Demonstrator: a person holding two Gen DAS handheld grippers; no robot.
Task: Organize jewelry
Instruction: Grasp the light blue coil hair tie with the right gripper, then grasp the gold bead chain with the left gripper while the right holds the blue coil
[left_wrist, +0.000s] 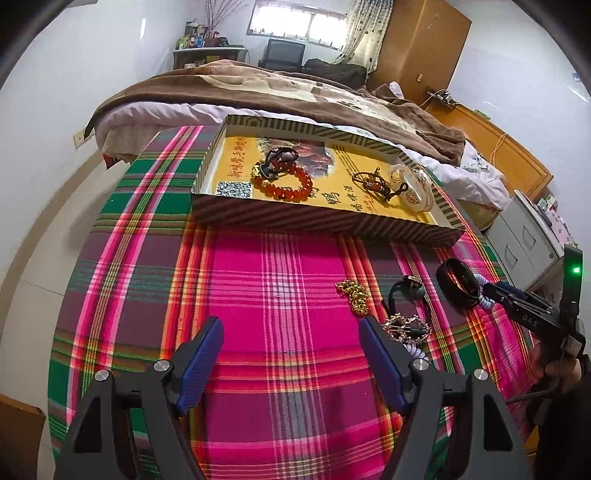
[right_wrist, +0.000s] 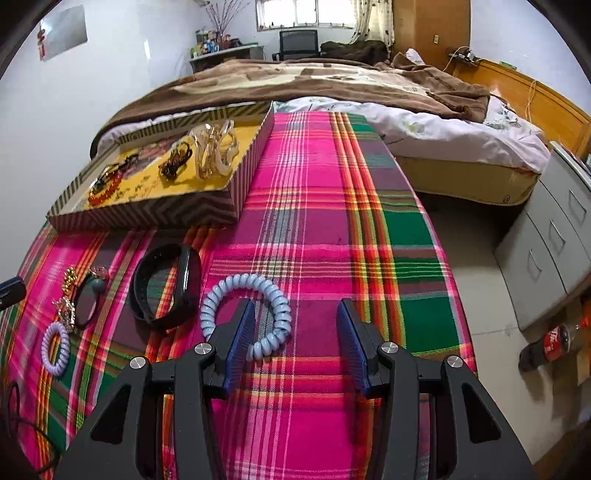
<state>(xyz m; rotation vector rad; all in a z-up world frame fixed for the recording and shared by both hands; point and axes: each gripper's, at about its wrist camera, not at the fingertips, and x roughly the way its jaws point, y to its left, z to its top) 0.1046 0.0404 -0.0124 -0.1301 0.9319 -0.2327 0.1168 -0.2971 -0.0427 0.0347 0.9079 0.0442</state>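
Note:
A striped shallow box (left_wrist: 325, 221) (right_wrist: 147, 218) on the plaid table holds a red bead bracelet (left_wrist: 284, 184), a dark beaded piece (left_wrist: 373, 182) and a clear hair claw (left_wrist: 413, 184) (right_wrist: 216, 149). Loose on the cloth lie a gold chain (left_wrist: 352, 291), a black hair tie (left_wrist: 402, 291), a black wristband (right_wrist: 166, 286) (left_wrist: 456, 282), a blue coil tie (right_wrist: 247, 314) and a lilac coil tie (right_wrist: 54, 349). My left gripper (left_wrist: 291, 328) is open and empty over the cloth. My right gripper (right_wrist: 295, 310) is open, its left finger over the blue coil tie.
A bed (right_wrist: 332, 88) with a brown blanket stands behind the table. A grey drawer cabinet (right_wrist: 554, 243) and a cola bottle (right_wrist: 550, 343) on the floor are to the right. The table's right edge (right_wrist: 436, 236) is close to my right gripper.

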